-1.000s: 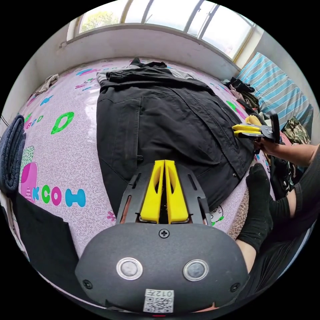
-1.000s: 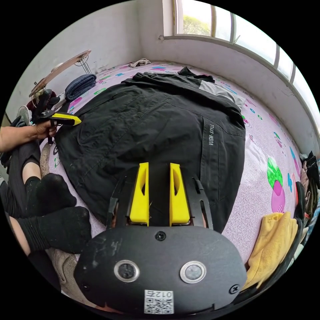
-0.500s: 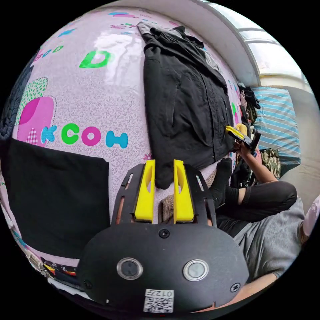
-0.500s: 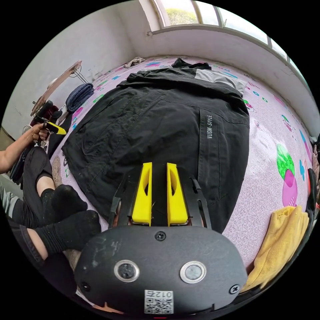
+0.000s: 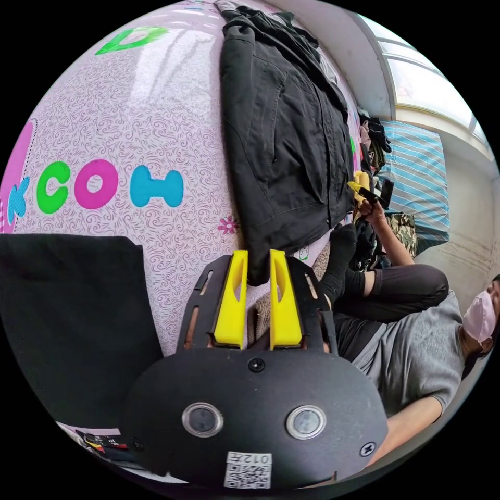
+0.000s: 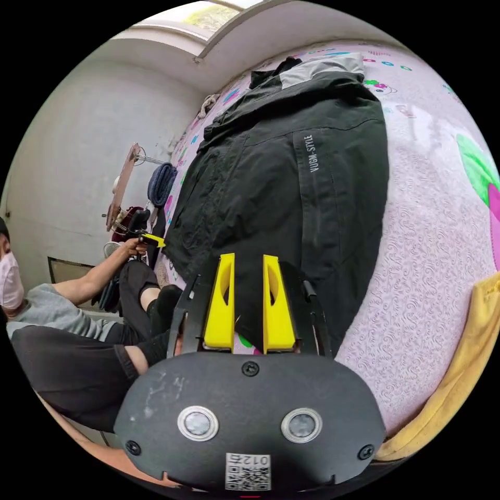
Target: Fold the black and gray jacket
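The black and gray jacket (image 5: 281, 135) lies flat on the pink patterned sheet (image 5: 156, 130), gray collar at the far end. My left gripper (image 5: 258, 258) is at the jacket's near hem corner. That corner fills the narrow gap between the jaws, and both press on it. In the right gripper view the jacket (image 6: 291, 182) spreads ahead. My right gripper (image 6: 248, 260) stands open over the hem's other corner, with black fabric showing between the jaws. Each gripper shows small in the other's view, held by a hand: the right gripper (image 5: 364, 191) and the left gripper (image 6: 153, 240).
A person sits at the bed's foot, black-socked feet (image 5: 338, 255) against the hem. A folded black cloth (image 5: 67, 312) lies left of the jacket. On the right are a yellow cloth (image 6: 458, 364), a clothes pile (image 5: 375, 140) and a striped pillow (image 5: 416, 172). A rolled blue towel (image 6: 161, 185) lies by the wall.
Both cameras rolled and dropped toward the hem. The left gripper went from shut above the jacket to open around the hem corner, then narrowed onto it. The right gripper stayed open.
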`<state>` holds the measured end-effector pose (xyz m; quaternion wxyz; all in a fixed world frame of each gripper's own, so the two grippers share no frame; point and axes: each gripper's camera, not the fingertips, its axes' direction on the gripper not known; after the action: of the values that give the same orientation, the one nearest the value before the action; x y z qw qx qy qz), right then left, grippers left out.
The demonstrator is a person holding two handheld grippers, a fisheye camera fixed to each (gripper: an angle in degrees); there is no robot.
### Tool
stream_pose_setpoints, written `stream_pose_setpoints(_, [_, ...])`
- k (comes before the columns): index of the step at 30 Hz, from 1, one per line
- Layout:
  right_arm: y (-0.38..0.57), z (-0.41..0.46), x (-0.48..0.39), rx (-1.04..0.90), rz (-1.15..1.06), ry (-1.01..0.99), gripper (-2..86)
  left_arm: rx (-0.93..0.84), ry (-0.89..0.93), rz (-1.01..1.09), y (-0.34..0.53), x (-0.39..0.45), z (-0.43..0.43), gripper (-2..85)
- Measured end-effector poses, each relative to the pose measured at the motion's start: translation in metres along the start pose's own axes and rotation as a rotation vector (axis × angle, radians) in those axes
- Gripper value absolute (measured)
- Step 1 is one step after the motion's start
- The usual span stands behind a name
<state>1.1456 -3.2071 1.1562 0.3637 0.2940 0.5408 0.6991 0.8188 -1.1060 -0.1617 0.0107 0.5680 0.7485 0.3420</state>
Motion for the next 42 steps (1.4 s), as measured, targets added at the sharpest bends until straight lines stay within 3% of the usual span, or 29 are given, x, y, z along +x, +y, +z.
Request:
stream_pose_setpoints(4, [0.022,-0.129,0.013,0.179,0.151,0.013,9.7,-0.004,0.032,0.025,-0.006,-0.011,0.004,6.2])
stream_pose_setpoints(7, [0.043,-0.181,0.034,0.105,0.295,0.024,10.3,0.0,0.058,0.052,-0.009,-0.02,0.006,6.1])
stream_pose_setpoints(11, [0.057,-0.188,0.033,-0.015,0.386,-0.082,10.7,0.006,0.06,0.094,-0.012,-0.028,0.009,6.0])
stream_pose_setpoints(18, [0.03,-0.149,-0.017,-0.136,0.366,-0.225,11.0,0.02,0.061,0.131,-0.01,-0.04,0.016,5.6])
stream_pose_setpoints(24, [0.032,-0.149,-0.076,-0.09,0.362,-0.279,9.5,0.016,0.055,0.138,-0.007,-0.052,0.023,4.5])
stream_pose_setpoints(31, [0.061,-0.182,-0.158,0.062,0.309,-0.388,0.8,-0.016,0.033,0.124,-0.002,-0.057,0.023,1.7])
stream_pose_setpoints(36, [0.081,-0.228,-0.224,0.235,0.21,-0.539,-0.1,0.141,0.196,0.219,0.031,-0.051,-0.022,1.1])
stream_pose_setpoints(42, [0.116,-0.281,-0.307,0.367,0.095,-0.638,-0.3,0.303,0.226,0.28,0.081,-0.04,-0.062,1.5])
